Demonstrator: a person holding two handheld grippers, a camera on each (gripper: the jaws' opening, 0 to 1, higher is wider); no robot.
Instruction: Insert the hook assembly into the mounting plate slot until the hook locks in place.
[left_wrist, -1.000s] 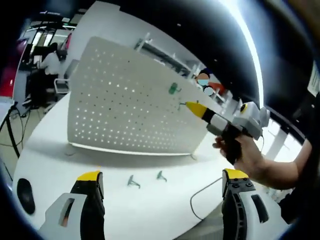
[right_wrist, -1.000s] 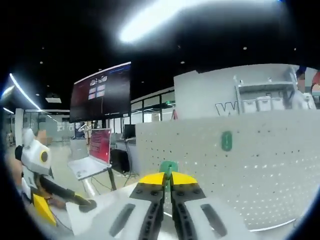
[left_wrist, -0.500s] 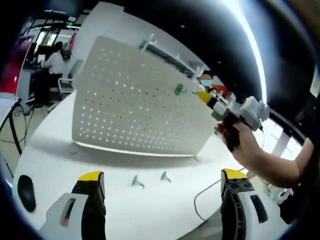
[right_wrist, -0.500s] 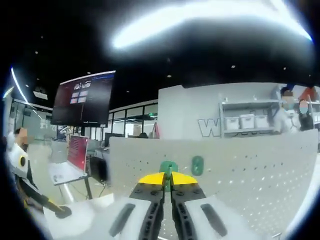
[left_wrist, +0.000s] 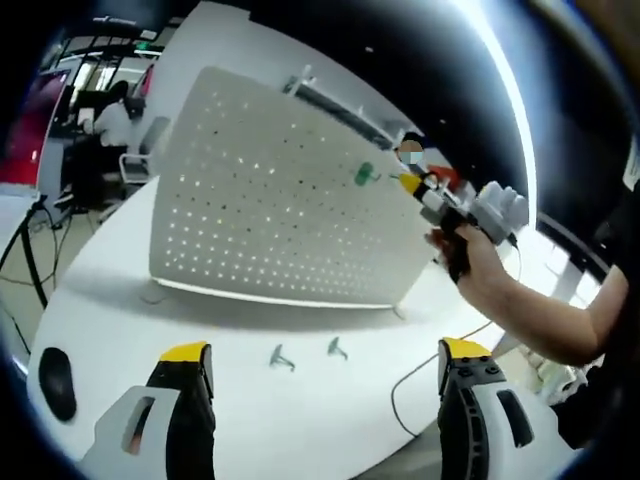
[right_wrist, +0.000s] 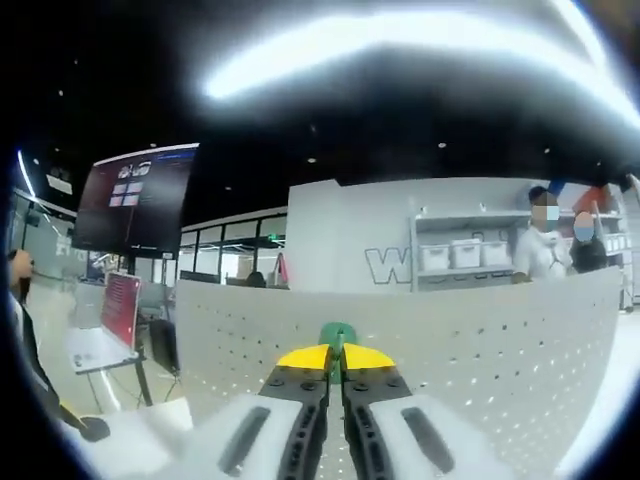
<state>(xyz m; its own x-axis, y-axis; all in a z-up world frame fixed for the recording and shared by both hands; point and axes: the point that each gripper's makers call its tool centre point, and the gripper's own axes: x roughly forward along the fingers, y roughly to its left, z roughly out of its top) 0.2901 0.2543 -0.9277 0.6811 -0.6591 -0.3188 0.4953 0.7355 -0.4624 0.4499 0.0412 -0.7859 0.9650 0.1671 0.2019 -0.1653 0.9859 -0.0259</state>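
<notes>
Right gripper view shows the right gripper (right_wrist: 335, 362) with its yellow-tipped jaws pressed together on a green hook (right_wrist: 337, 335), and this hook is held up just in front of the white pegboard (right_wrist: 480, 350), near its upper edge. In the left gripper view the same right gripper (left_wrist: 412, 185) is held by a hand (left_wrist: 468, 262) at the upper right part of the pegboard (left_wrist: 270, 200), next to a green hook already on the board (left_wrist: 364, 174). The left gripper (left_wrist: 325, 365) waits low over the white table (left_wrist: 110, 290) with its jaws wide apart and nothing between them, and two loose hooks (left_wrist: 283, 355) lie on the table in front of it. To do this step well, I think the hook's prongs should be lined up squarely with a pair of holes, then pushed straight in and pressed down until it seats, without twisting the grip. The back of the held hook and its prongs are hidden behind the jaws, so I cannot tell whether they already touch the holes. The small shape of the hooks is also hard to make out.
</notes>
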